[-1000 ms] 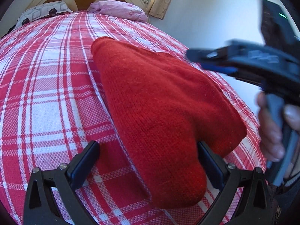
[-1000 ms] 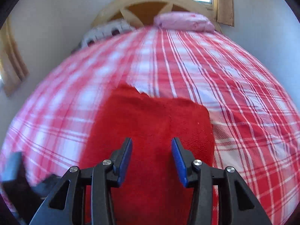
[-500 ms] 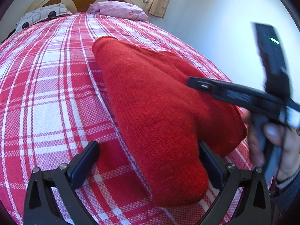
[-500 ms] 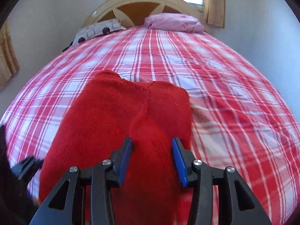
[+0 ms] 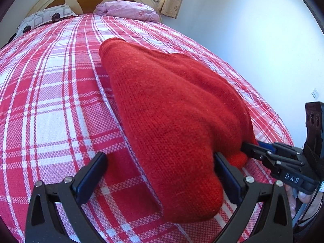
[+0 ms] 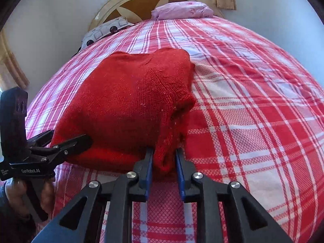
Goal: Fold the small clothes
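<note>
1. The left gripper [image 5: 160, 174] stood with its jaws spread wide near the foot edge of the bed [image 5: 50, 101], released; the near left corner of the red knitted garment [image 5: 168, 111] lay between its fingers, with clear space on the left side.
2. The red knitted garment lay folded on the red and white checked bedspread [image 6: 253, 121], toward the bed's foot end and well apart from the headboard [image 6: 141, 2].
3. The right gripper [image 6: 163, 172] had just been closing its jaws, and its blue pads [image 6: 149, 170] were clenched on a bunched fold at the garment's near right corner.
4. At the head edge lay a grey patterned pillow [image 5: 44, 17] on the left and a pink pillow [image 5: 129, 10] on the right, just below the curved headboard.
5. A person's hand [image 6: 24, 194] gripped the left gripper's handle, seen at the left edge of the right wrist view.
</note>
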`<state>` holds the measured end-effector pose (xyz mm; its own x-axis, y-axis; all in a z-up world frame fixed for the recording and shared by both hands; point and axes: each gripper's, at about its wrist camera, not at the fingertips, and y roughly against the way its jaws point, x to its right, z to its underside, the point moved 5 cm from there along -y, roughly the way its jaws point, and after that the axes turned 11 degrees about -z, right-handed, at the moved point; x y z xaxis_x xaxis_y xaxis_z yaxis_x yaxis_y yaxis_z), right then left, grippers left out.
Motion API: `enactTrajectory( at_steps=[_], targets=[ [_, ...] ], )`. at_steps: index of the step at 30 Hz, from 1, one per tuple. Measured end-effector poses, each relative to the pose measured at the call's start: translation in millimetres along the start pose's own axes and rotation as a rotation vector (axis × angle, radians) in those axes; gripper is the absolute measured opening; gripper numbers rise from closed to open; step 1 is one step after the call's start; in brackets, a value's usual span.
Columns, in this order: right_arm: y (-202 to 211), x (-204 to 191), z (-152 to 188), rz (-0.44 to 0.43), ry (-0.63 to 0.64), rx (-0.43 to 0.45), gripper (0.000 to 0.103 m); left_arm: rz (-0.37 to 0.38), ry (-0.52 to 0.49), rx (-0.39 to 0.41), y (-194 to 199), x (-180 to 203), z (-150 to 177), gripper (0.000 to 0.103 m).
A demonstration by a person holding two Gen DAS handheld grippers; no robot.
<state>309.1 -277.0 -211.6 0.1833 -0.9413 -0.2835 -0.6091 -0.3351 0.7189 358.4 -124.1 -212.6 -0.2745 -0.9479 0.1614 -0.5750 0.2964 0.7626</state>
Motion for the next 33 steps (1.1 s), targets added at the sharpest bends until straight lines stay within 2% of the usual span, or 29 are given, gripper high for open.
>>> enactTrajectory(
  at_steps=[3,7,11,12,13,15,17,19,23,26,29,31,33],
  targets=[
    [0.4,-4.0,6.1,0.004,0.017,0.000,0.018,0.007,0.013,0.002,2.2,-3.3,1.2,0.103],
    [-1.8,4.8,9.3,-0.046,-0.009,-0.020,0.018,-0.009,0.004,0.001,5.8,-3.5,5.8,0.103],
    [-1.1,1.6,3.9,-0.066,0.040,-0.053,0.020,-0.031,-0.005,0.005,7.5,-2.7,7.8,0.103],
    [2.0,1.5,1.1,-0.078,0.052,-0.054,0.025,-0.030,-0.003,0.004,7.1,-2.8,7.5,0.103],
    [6.6,2.8,-1.7,-0.086,0.055,-0.050,0.034,-0.025,0.002,0.003,7.0,-3.8,7.4,0.103],
    [21.6,11.3,-13.2,-0.116,0.023,0.001,0.045,-0.007,0.019,0.009,7.8,-7.0,6.5,0.103],
    [36.1,19.8,-25.9,-0.115,-0.009,0.073,0.045,0.014,0.043,0.016,9.6,-11.4,6.3,0.103],
    [48.9,26.5,-47.8,-0.066,-0.021,0.152,0.045,0.025,0.052,0.017,9.4,-13.2,6.2,0.103],
    [40.8,11.2,-89.6,-0.151,-0.009,0.194,0.045,0.023,0.048,0.012,7.6,-11.4,5.6,0.103],
    [0.9,-11.4,-103.0,-0.220,0.035,0.095,0.045,0.024,0.049,0.012,6.5,-12.4,4.8,0.103],
    [-55.9,-4.8,-84.9,-0.092,0.051,-0.073,0.045,0.020,0.048,0.015,7.0,-12.3,5.0,0.103],
    [-54.0,-1.9,-80.6,-0.115,0.043,-0.035,0.045,0.019,0.049,0.019,8.1,-12.7,4.5,0.103],
    [-47.7,3.2,-75.3,-0.129,0.031,-0.038,0.045,0.006,0.056,0.045,13.2,-15.2,4.7,0.103]
  ],
)
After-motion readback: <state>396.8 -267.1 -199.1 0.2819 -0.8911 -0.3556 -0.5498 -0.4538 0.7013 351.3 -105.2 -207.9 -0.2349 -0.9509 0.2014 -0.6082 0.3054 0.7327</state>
